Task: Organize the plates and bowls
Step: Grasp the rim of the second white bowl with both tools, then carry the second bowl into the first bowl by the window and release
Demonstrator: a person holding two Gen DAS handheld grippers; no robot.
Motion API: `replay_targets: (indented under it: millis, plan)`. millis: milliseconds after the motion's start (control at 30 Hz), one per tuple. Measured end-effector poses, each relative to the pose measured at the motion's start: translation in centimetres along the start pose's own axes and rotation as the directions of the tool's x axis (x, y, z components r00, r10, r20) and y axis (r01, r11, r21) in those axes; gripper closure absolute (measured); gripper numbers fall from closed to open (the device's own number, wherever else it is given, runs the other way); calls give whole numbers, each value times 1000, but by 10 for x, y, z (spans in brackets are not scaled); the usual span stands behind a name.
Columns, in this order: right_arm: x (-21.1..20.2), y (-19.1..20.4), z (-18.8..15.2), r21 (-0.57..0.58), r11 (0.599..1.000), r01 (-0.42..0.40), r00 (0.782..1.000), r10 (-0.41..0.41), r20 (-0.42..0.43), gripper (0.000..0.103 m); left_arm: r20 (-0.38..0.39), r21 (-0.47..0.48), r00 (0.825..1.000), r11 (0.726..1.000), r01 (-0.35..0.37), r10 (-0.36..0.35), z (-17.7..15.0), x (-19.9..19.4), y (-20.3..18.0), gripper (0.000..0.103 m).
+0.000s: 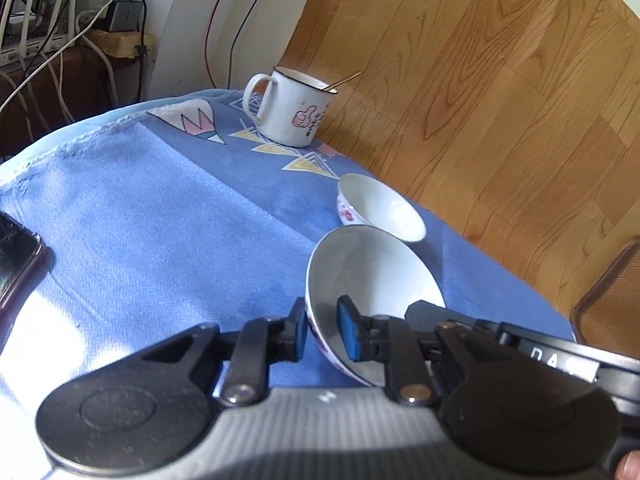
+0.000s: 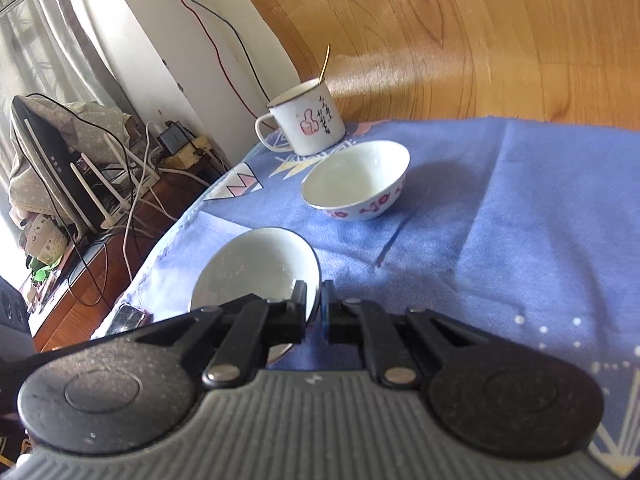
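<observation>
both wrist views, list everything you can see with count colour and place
bowl: two, white with red flowers; one gripped at its rim from both sides, the far bowl apart on the cloth
mug: one, white, beyond the far bowl
spoon: one, gold handle, in the mug
tablecloth: one, blue
phone: one, dark, at the cloth's edge
floor: wood
cables: several, white and black, by the wall
left hand-held gripper: black, blue pads, shut on bowl rim
right hand-held gripper: black, shut on bowl rim
</observation>
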State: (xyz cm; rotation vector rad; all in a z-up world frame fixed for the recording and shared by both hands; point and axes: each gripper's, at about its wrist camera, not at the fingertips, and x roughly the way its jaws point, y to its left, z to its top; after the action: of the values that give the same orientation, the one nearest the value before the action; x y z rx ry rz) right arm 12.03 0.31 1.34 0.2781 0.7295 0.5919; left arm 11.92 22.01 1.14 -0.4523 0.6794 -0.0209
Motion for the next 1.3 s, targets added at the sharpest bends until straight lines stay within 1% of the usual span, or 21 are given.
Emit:
replay_targets:
  millis: [233, 433, 600, 733, 867, 1000, 1133, 1200, 1300]
  plan:
    - [-38, -12, -10, 17, 998, 54, 998, -54, 39, 94, -21, 33, 998, 998, 54, -53, -16, -11, -29, 86]
    - [-79, -32, -28, 59, 991, 116, 990, -120, 69, 93, -69, 67, 992, 991, 113, -108, -40, -16, -61, 86]
    - [-120, -54, -46, 100, 975, 196, 974, -206, 99, 93, -131, 105, 975, 975, 194, -180, -65, -15, -98, 86]
    - [-152, -74, -61, 148, 954, 261, 952, -280, 122, 93, -192, 143, 954, 955, 261, -232, -87, -11, -131, 86]
    - [-180, -95, -76, 203, 932, 301, 934, -331, 134, 93, -246, 181, 933, 933, 311, -263, -108, -8, -161, 86]
    - [-197, -110, -88, 240, 917, 318, 923, -357, 141, 93, -275, 219, 924, 918, 331, -267, -122, -6, -181, 86]
    - [-206, -121, -95, 271, 911, 311, 923, -358, 145, 93, -293, 250, 922, 910, 329, -253, -130, -4, -196, 86]
    - [-213, -125, -95, 279, 910, 305, 920, -357, 161, 93, -293, 269, 922, 903, 335, -255, -130, -5, -204, 86]
    - [-230, -128, -95, 293, 906, 305, 905, -371, 206, 93, -285, 312, 920, 881, 355, -269, -127, -9, -225, 86]
